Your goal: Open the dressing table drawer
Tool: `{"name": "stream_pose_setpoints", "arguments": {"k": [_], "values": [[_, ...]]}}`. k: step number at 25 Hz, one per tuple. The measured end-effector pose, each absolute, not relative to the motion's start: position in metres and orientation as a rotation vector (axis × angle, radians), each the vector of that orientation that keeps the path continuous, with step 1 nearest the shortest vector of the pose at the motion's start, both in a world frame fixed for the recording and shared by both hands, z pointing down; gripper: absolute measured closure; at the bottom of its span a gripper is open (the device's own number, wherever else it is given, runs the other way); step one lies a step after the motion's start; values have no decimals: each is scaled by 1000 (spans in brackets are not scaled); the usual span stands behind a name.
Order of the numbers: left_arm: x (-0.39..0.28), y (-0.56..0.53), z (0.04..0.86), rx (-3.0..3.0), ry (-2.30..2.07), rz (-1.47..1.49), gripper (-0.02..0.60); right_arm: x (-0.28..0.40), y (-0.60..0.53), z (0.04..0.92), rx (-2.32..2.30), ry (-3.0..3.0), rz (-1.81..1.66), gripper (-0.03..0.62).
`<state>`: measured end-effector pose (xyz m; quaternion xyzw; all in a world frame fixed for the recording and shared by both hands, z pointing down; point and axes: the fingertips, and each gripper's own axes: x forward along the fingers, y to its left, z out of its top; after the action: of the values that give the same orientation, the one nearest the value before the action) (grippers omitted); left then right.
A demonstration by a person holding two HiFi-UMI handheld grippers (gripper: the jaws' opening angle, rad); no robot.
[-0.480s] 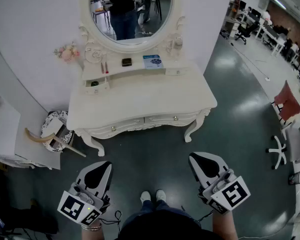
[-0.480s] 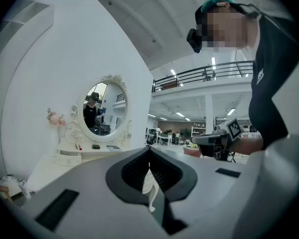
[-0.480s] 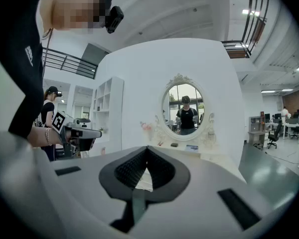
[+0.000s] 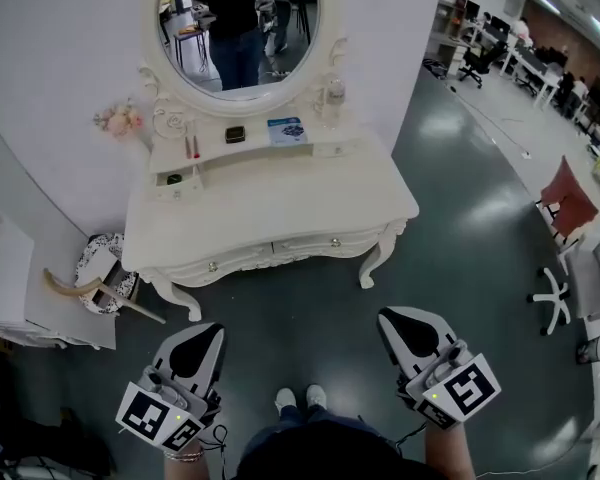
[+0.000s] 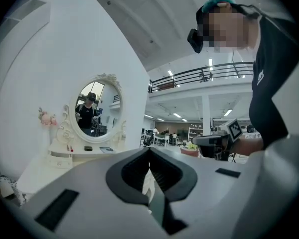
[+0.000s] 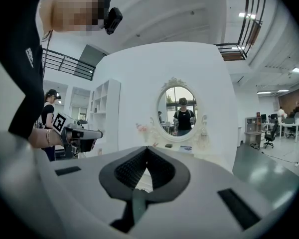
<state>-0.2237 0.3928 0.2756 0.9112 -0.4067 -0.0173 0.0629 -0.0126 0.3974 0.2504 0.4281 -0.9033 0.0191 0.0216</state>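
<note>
The white dressing table [image 4: 280,203] stands ahead of me against the wall, under an oval mirror [image 4: 235,28]. Its two front drawers are closed: the left drawer [image 4: 212,265] and the right drawer [image 4: 334,242] each show a small knob. My left gripper [image 4: 216,326] is held low at the left, well short of the table, with its jaws together and nothing in them. My right gripper [image 4: 385,313] is held likewise at the right, shut and empty. In the left gripper view the left gripper [image 5: 149,149] points towards the table [image 5: 50,163]. In the right gripper view the right gripper [image 6: 147,148] points at the mirror [image 6: 180,109].
On the table's upper shelf lie a blue booklet [image 4: 286,128] and a dark box [image 4: 236,134]; a small shelf drawer [image 4: 175,181] is pulled out. A patterned stool [image 4: 100,268] and a white cabinet [image 4: 10,278] stand at the left, a red chair [image 4: 570,203] at the right.
In the head view the table and mirror sit slightly higher and further left than before. Both grippers keep their places and stay shut.
</note>
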Motion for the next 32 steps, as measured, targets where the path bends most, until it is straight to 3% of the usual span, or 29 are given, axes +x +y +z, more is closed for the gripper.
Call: {"name": "stream_pose_setpoints", "arguments": {"k": [17,32], "values": [[-168,394,293,2708,-1233,-18,563,55,398,284,1328,-2761,145,576],[-133,308,301,2765,-1115,49,563,63,331,284,1373,-2795,187,576]]}}
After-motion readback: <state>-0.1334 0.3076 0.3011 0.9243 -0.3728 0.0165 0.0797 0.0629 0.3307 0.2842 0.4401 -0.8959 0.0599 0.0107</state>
